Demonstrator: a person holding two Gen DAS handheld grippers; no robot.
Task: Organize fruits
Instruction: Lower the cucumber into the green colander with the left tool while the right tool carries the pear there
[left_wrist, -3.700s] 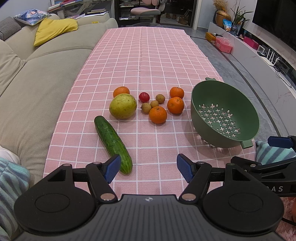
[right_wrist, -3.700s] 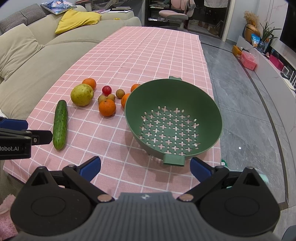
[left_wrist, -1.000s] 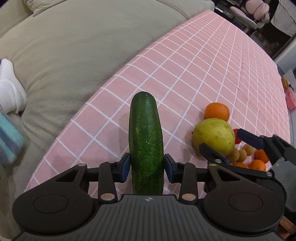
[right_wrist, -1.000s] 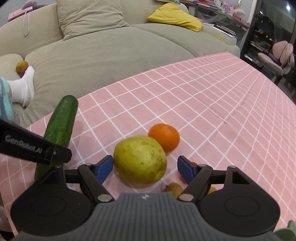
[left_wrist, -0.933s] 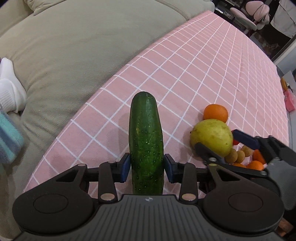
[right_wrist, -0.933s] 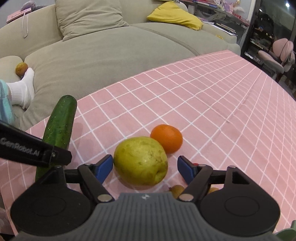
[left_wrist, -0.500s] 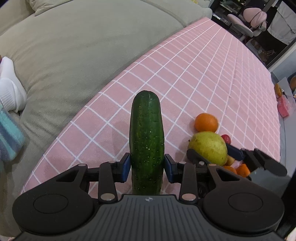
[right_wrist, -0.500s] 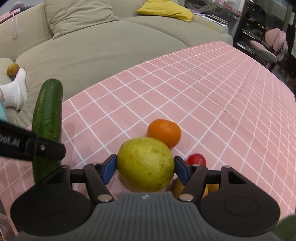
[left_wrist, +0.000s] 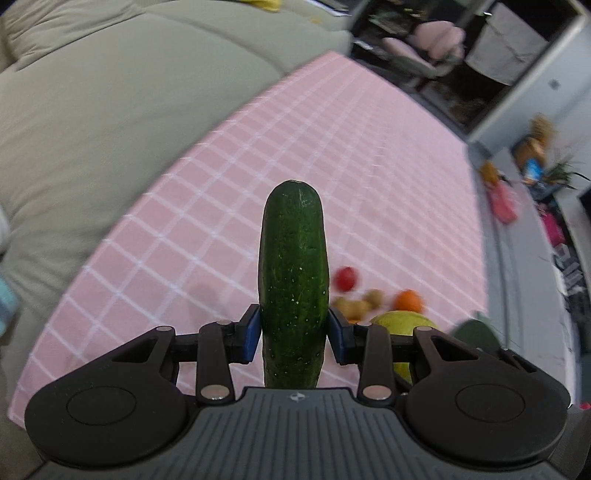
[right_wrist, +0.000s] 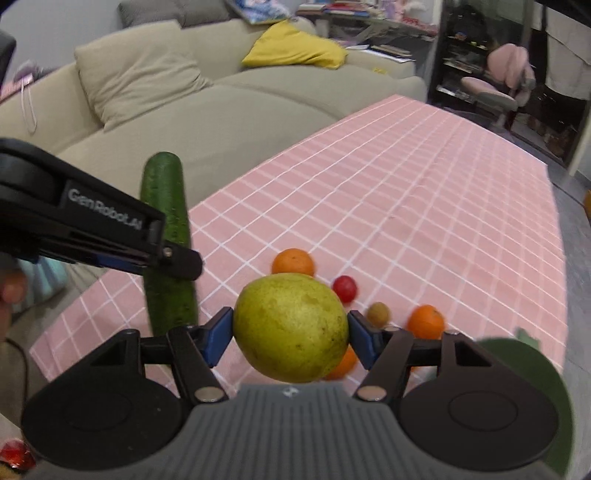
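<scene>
The worktop (right_wrist: 424, 206) is covered with a pink checked cloth, and the sofa (right_wrist: 258, 110) stands along its far left side. A green colander (right_wrist: 524, 373) shows only as a dark rim at the right lower corner of the right wrist view, near the small fruits. The cucumber (left_wrist: 293, 280) is long, dark green and finely speckled; the left tongs (left_wrist: 293, 334) are closed on its lower part and hold it upright above the worktop, to the left of the pear. The pear (right_wrist: 291, 326) is round, yellow-green with brown spots; the right tongs (right_wrist: 290, 338) grip it at its widest part, lifted above the small fruits. Under it, on the cloth, lie an orange (right_wrist: 293, 262), a second orange (right_wrist: 424, 321), a red cherry tomato (right_wrist: 344, 289) and a brown longan (right_wrist: 378, 314). I judge the step is to carry both pieces to the colander; it is better to move slowly, keep the grip steady, lower each piece inside the rim before opening, and keep the cucumber from swinging against the pear.
</scene>
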